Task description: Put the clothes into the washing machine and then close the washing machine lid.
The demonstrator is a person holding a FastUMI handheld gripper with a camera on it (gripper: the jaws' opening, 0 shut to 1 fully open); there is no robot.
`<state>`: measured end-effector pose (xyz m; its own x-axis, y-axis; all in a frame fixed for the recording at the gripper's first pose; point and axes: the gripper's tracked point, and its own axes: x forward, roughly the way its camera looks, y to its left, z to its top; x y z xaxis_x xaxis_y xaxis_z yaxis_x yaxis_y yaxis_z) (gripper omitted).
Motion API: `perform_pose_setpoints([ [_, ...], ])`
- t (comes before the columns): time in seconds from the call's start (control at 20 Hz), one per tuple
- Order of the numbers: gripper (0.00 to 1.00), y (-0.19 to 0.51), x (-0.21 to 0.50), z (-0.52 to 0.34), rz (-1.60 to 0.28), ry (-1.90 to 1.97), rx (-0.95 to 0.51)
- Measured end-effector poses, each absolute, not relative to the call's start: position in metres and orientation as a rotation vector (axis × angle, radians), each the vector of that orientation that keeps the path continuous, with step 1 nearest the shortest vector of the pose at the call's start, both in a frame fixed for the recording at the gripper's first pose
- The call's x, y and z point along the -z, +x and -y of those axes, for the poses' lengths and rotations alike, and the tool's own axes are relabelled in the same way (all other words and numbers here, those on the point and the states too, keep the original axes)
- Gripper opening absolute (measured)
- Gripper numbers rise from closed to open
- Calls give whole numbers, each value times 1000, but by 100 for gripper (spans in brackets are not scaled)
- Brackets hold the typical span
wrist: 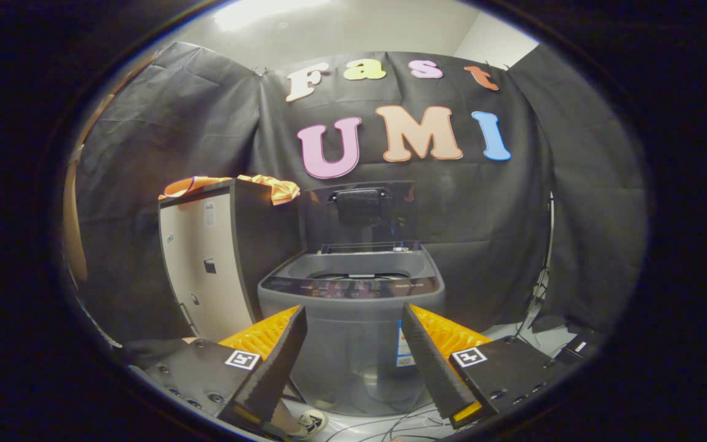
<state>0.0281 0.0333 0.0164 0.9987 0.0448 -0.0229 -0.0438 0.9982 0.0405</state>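
Gripper view, gripper (353, 319) fingers spread (empty), washing machine (351, 307) beyond, lid (359, 212) up.

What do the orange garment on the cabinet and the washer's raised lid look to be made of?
Garment: thin, soft fabric, by its crumpled folds draping over the cabinet edge; slight sheen. Lid: dark tinted glass or clear plastic, glossy, apparently see-through; which one is unclear. The hand-held gripper is open, fingers apart ahead of the washer.

a staged recording booth: black cloth walls (194, 123) behind a washing machine (351, 319) and cabinet (212, 264).
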Motion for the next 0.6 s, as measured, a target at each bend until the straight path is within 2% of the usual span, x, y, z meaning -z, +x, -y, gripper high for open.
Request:
perform_pose_setpoints([
  [0.35, 97, 112, -124, -123, 31, 69, -198],
  [0.6, 97, 172, -210, -207, 82, 70, -382],
])
